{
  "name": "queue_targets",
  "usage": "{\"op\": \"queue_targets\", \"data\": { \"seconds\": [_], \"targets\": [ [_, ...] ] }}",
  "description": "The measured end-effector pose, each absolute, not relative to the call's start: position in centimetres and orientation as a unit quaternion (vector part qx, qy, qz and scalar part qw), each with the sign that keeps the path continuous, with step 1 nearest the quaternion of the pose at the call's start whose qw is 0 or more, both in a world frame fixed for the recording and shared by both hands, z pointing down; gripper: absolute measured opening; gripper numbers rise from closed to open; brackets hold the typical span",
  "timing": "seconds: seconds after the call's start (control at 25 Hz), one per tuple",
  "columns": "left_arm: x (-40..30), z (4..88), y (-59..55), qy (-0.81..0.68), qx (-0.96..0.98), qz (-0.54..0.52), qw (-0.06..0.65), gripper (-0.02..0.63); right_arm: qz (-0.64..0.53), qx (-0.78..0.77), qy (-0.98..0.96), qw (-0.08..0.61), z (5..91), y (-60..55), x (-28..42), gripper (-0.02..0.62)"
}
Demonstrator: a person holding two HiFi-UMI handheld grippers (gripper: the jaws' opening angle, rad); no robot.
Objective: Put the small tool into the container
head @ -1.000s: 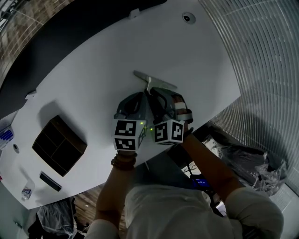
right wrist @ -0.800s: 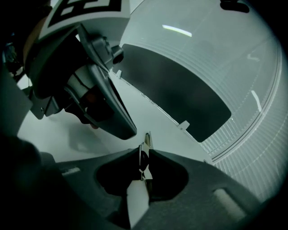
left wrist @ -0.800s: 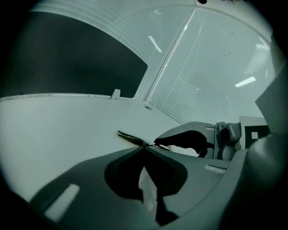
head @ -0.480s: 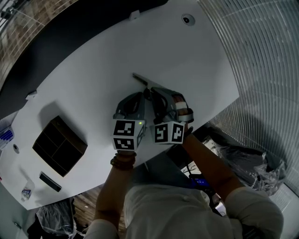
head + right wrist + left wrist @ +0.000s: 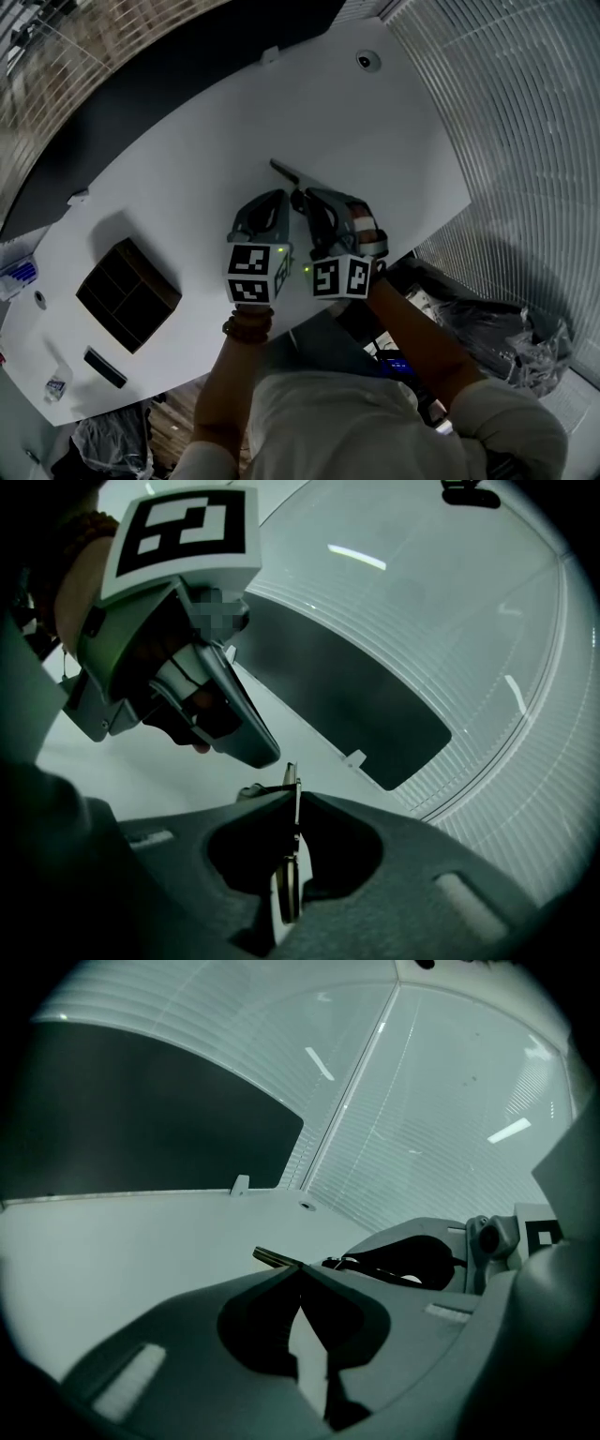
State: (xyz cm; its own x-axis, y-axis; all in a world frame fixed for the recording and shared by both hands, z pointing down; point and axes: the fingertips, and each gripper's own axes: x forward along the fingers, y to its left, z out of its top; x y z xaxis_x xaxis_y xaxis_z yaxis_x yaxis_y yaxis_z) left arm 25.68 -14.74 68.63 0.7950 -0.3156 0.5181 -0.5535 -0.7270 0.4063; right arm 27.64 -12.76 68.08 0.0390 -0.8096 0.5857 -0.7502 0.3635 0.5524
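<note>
1. A white table runs from near left to far right. A slatted wall stands on its right and a dark strip of floor lies beyond its far edge.
2. A round fitting sits at the table's far right corner. A small dark bar lies at the near left edge.
3. The two grippers are side by side above the middle of the table, on its near side, with their tips close together.
4. The right gripper has just closed its jaws. They are clenched on the small tool, a thin flat metal piece held edge-on between the pads. One end sticks out past the tips, toward the far left.
5. The left gripper has its jaws closed together, with nothing seen between them. The tool's free end shows just past its tips. I cannot tell whether it touches them.
6. The tool is off the table, carried in the right gripper.
7. The container is a dark square box divided into four compartments. It sits on the table well apart to the left of the grippers. Its compartments are too dark to show any contents.
</note>
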Motion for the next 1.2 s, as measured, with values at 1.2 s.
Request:
{"op": "queue_targets", "data": {
  "seconds": [1.2],
  "targets": [
    [13.3,54.1,-17.6,-0.379,0.891,0.140,0.207,0.003,-0.126,0.567,-0.740,0.338,51.5,-15.4,17.5,0.008]
  ]
}}
